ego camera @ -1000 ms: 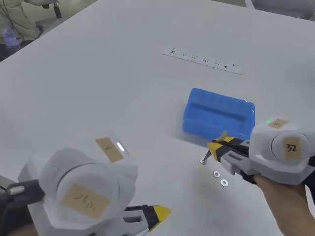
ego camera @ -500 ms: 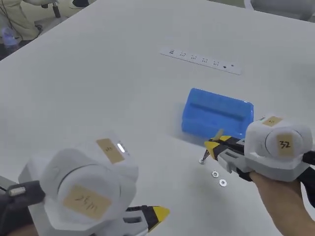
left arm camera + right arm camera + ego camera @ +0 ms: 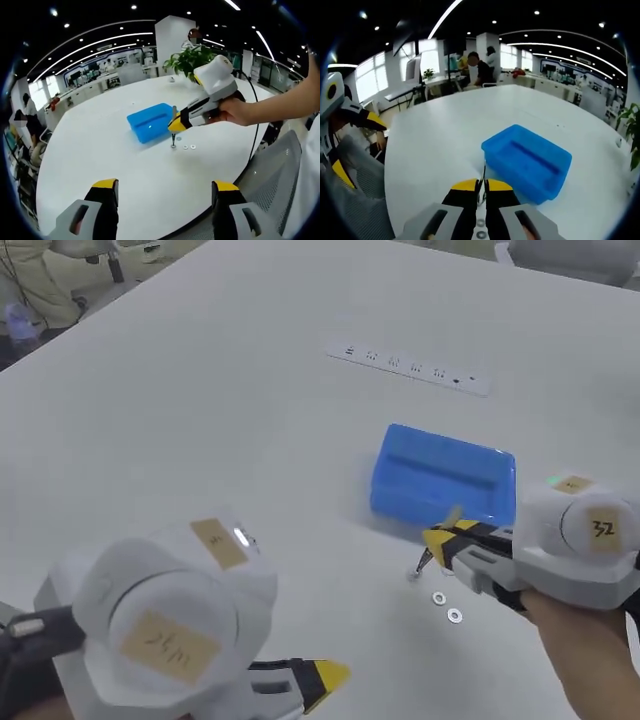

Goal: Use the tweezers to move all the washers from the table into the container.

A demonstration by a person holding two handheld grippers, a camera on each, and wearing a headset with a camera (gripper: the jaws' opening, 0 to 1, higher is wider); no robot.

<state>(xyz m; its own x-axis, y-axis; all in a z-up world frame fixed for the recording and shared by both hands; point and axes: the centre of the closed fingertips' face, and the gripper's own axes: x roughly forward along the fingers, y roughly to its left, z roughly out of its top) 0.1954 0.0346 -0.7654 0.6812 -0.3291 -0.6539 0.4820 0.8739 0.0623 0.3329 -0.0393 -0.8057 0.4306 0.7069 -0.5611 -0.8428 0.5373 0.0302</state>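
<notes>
The blue container (image 3: 445, 478) stands on the white table (image 3: 200, 420). My right gripper (image 3: 438, 537) hovers just in front of it, shut on thin metal tweezers (image 3: 423, 561) that point down at the table. Two small washers (image 3: 439, 598) (image 3: 455, 616) lie close to the tweezer tip. In the right gripper view the jaws (image 3: 481, 187) are closed on the tweezers (image 3: 483, 175), with the container (image 3: 527, 160) ahead and washers (image 3: 481, 223) below. My left gripper (image 3: 164, 192) is open and holds nothing, low at the near left (image 3: 320, 680). It looks toward the container (image 3: 150, 122), the right gripper (image 3: 200, 107) and the washers (image 3: 185, 147).
A white power strip (image 3: 410, 365) lies on the table beyond the container. People sit at desks in the background (image 3: 480, 70). A green plant (image 3: 192, 57) stands past the table's far side.
The right gripper's body has swung slightly to the right. The tweezer tip stays beside the washers, and the left gripper has not moved.
</notes>
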